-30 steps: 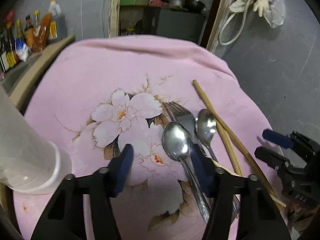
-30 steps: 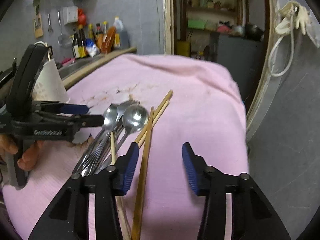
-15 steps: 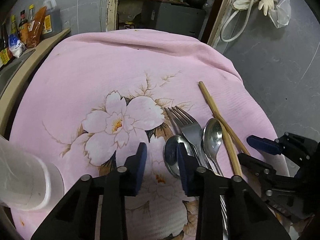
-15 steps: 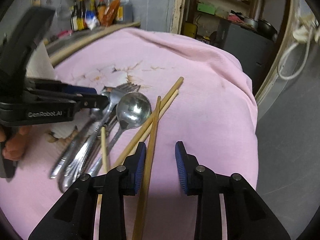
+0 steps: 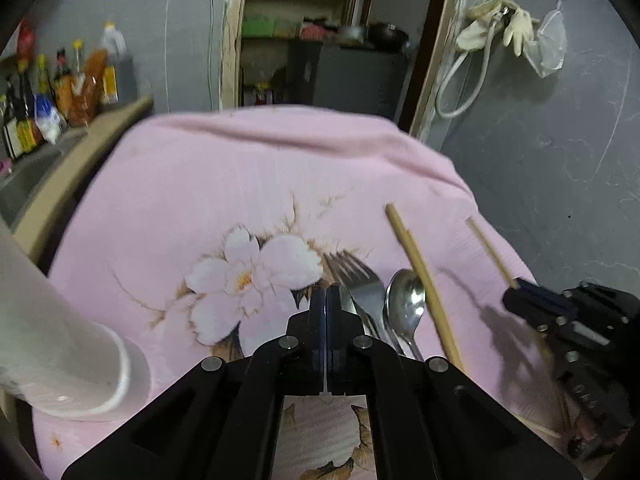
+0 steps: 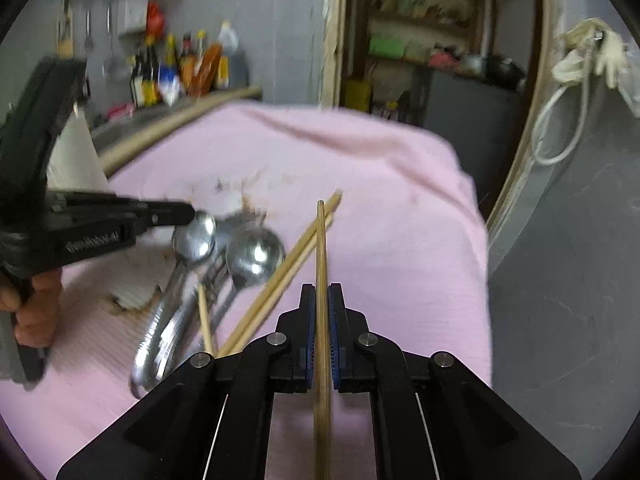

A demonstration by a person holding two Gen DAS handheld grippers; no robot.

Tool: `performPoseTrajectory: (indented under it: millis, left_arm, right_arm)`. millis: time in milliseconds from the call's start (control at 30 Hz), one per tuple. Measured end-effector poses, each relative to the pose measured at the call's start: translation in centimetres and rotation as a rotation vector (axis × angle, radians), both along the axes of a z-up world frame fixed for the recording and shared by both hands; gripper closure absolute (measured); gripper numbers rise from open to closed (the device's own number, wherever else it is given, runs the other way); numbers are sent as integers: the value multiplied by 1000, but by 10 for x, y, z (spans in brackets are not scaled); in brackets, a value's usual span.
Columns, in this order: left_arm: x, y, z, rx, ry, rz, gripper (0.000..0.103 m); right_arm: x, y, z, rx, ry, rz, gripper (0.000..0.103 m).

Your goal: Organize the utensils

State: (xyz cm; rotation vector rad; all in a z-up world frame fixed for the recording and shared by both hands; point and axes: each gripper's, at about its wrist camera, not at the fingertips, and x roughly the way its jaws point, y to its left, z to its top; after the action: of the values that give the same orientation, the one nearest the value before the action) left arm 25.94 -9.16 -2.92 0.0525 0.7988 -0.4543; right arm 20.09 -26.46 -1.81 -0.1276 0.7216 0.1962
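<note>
- A white plastic cup (image 5: 68,344) stands at the left edge of the pink flowered cloth (image 5: 248,184), with sauce bottles (image 5: 60,92) on a ledge past the cloth's far-left corner.
- The left gripper (image 5: 327,300) has its jaws pressed together, pad against pad, with nothing visible between them (its tips reach the bowl of the small spoon (image 6: 194,236), contact unclear).
- Just right of those jaws lie a fork (image 5: 362,280) and a larger spoon (image 5: 405,300), packed side by side near the middle of the cloth.
- Right of the spoon, a pair of chopsticks (image 6: 288,272) lies slanted toward the cloth's far-right corner.
- The right gripper (image 6: 321,300) is clamped on a single chopstick (image 6: 321,264), which runs straight out between the jaws and crosses above the pair.
</note>
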Motion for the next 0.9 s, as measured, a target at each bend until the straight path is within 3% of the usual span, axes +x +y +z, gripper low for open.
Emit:
performPoseTrajectory:
  millis: [200, 367, 567, 767, 900]
  left_arm:
    - [-21, 2, 16, -4, -131, 13, 103]
    - [-46, 0, 40, -1, -305, 34, 103]
    - [-73, 5, 68, 14, -511, 81, 103]
    - [-84, 16, 100, 25, -632, 124, 103]
    - [-90, 34, 116, 18, -676, 158, 103]
  right_arm:
    - [-35, 8, 33, 17, -227, -11, 99]
    - [-63, 19, 54, -3, -462, -37, 99]
    - [-81, 34, 65, -36, -681, -74, 99]
    - [-89, 48, 80, -53, -839, -101, 99]
    - [-87, 56, 90, -36, -884, -100, 99]
